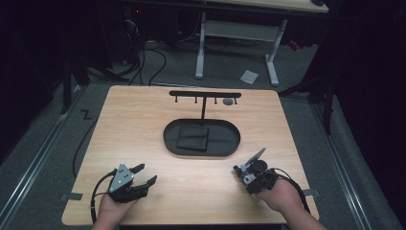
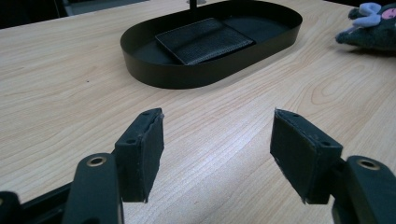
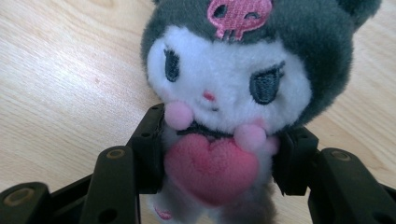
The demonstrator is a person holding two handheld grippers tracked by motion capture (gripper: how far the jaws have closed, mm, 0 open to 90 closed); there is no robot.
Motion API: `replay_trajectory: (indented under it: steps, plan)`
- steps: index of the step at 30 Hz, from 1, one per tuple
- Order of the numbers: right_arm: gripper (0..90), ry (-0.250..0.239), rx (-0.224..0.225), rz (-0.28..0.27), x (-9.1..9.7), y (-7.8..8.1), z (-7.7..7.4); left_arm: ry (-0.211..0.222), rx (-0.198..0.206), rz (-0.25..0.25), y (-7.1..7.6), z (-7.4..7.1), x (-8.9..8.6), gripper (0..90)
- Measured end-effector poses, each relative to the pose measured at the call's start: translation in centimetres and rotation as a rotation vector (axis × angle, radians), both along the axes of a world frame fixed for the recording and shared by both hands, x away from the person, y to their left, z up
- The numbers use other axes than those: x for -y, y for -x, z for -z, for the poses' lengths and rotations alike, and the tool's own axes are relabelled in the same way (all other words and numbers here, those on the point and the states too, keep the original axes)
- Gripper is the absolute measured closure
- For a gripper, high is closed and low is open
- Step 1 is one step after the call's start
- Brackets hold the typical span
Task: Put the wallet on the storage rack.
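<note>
Right tool (image 3: 217, 154): closed on a plush toy (image 3: 229, 84), the two black pads pressing its body from either side at the level of the pink heart it carries on its front. The toy is a soft pile-fabric figure with a dark grey hood, white face, embroidered eyes, a small pink nose, two pink pom-poms below the chin and a pink embroidered skull on the forehead. No label or writing can be read on it. In the high view the right tool (image 1: 249, 173) sits at the near right of the counter (image 1: 143, 120), and the toy there is too dark and small to make out. The toy (image 2: 369, 25) also appears at the far right edge of the left gripper view, lying on the wood.

Left tool (image 2: 217, 149): jaws spread wide, nothing between the pads, bare wood beneath. The pads are flat, rectangular, matte black with a fine rough face. In the high view the left tool (image 1: 139, 175) rests at the near left of the counter, grey three-cornered plate on top.

Counter: pale wood-grain laminate, rounded corners.

Centre of counter: an oval black tray (image 2: 154, 74) with a low upright wall, smooth and matte. Inside lies a folded dark cloth (image 2: 205, 39) of woven texture, roughly square. Behind the tray stands a black T-shaped rack (image 1: 205, 96) with small pegs hanging from its bar.
</note>
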State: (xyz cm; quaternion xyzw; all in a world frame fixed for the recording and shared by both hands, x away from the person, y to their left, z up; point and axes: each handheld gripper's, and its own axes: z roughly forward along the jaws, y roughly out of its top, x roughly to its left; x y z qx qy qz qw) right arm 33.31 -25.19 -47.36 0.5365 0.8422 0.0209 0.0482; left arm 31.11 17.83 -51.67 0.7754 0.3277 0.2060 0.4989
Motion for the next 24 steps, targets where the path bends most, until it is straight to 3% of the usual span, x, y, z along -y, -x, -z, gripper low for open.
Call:
replay_trajectory:
  steps: [4, 16, 24]
  plan:
    - [46.3, -0.014, -0.003, 0.038, 0.3, -0.1, -1.0, -0.004, 0.000, 0.004, 0.0, 0.0, 0.1, 35.3]
    - [46.3, -0.037, 0.029, 0.023, 0.6, -0.8, -3.9, -0.001, 0.018, 0.003, 0.1, -0.1, 0.1, 35.2]
    - [46.2, -0.063, 0.067, 0.026, 0.4, -1.5, -5.9, -0.029, 0.029, -0.007, 0.2, -0.3, 0.2, 34.0]
